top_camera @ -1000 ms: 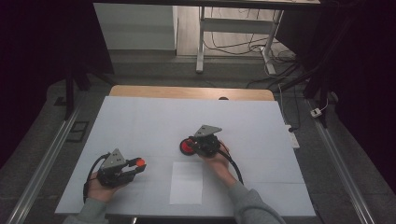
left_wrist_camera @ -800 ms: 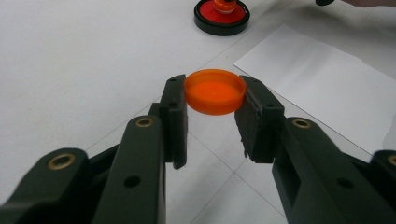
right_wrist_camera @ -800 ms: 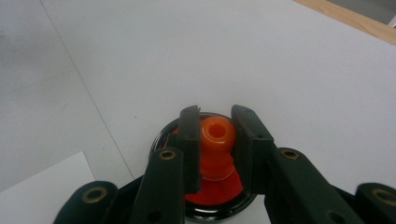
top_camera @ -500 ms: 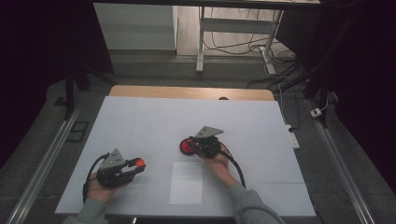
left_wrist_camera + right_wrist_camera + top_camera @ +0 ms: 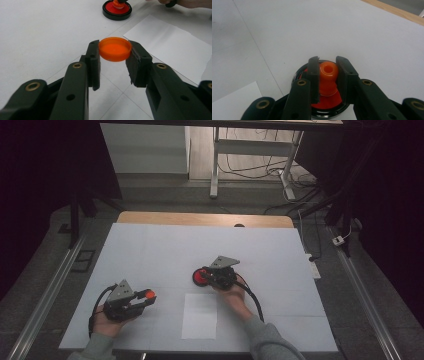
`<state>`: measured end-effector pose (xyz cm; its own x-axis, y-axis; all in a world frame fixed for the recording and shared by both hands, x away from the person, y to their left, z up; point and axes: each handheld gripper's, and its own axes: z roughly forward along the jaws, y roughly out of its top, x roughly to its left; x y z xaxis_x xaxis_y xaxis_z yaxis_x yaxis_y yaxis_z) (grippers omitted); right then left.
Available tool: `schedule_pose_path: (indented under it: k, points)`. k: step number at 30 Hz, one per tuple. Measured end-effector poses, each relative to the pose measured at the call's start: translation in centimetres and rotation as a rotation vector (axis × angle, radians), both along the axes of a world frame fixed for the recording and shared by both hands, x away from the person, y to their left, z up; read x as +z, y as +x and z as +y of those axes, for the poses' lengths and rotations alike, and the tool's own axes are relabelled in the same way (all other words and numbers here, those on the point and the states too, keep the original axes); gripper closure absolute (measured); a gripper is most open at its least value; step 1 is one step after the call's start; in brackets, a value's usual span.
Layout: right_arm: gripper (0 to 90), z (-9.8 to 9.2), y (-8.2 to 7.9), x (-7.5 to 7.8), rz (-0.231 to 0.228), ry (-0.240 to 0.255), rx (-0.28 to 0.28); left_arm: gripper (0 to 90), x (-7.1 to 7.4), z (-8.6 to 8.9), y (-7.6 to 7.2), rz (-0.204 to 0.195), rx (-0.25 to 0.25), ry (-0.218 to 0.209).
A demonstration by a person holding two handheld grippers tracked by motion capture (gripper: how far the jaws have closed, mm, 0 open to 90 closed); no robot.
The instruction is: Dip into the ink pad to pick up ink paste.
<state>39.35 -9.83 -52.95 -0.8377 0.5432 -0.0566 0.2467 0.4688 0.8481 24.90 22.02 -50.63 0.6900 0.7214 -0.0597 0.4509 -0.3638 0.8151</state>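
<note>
High view, left claw [image 5: 146, 295] level, gripping orange cap [image 5: 148, 294]

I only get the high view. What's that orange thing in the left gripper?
Observer: In the left gripper view, the left gripper pinches a round orange cap by its rim, hollow side up.
Operator: And the red blob by the right one?
Observer: In the right gripper view, the right gripper is shut on an orange stamp, pressing it onto a red ink pad.
Operator: Is the paper stamped?
Observer: The sheet of paper looks blank.
</note>
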Motion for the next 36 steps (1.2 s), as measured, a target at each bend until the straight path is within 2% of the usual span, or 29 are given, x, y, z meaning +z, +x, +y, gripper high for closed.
schedule_pose_path:
  k: [2,8,10,11,12,14,15,17,20,22,36]
  points:
    - [74.3,0.0,0.0,0.0,0.008,0.011,-0.004,64.9,0.0,0.0,0.0,-0.001,-0.001,0.0]
    - [74.1,0.1,0.0,0.0,-0.001,-0.003,-0.003,64.9,0.0,0.0,0.0,-0.002,-0.001,0.001]
    - [73.9,0.1,0.1,0.3,0.017,-0.006,-0.002,64.9,0.1,0.1,0.0,-0.002,0.002,-0.006]
    - [73.8,-0.1,0.3,0.5,0.045,0.03,0.018,64.8,0.1,0.1,0.0,-0.005,0.002,-0.006]
    - [73.8,-0.5,0.3,0.9,0.049,0.093,0.013,64.8,0.2,0.1,0.0,-0.008,0.001,-0.007]
    - [73.8,-1.1,0.2,2.5,0.016,0.157,0.012,64.8,0.3,0.2,0.0,-0.009,0.002,-0.014]
    - [73.8,-1.2,-0.1,3.2,-0.001,0.164,0.019,64.8,0.2,0.1,0.0,-0.008,0.001,-0.013]
    - [73.8,-1.1,-0.4,3.8,-0.008,0.153,0.035,64.8,0.1,0.1,0.1,-0.004,0.0,-0.01]
    - [73.8,-0.8,-0.6,3.9,-0.005,0.15,0.041,64.7,0.1,0.0,0.1,-0.002,-0.003,-0.01]
    - [73.7,-0.6,-0.5,3.6,-0.011,0.128,0.036,64.7,0.2,0.1,0.0,-0.006,0.0,-0.011]
    - [73.7,0.2,1.0,1.8,0.021,0.076,0.005,64.7,-0.1,0.2,0.2,0.004,0.003,-0.012]
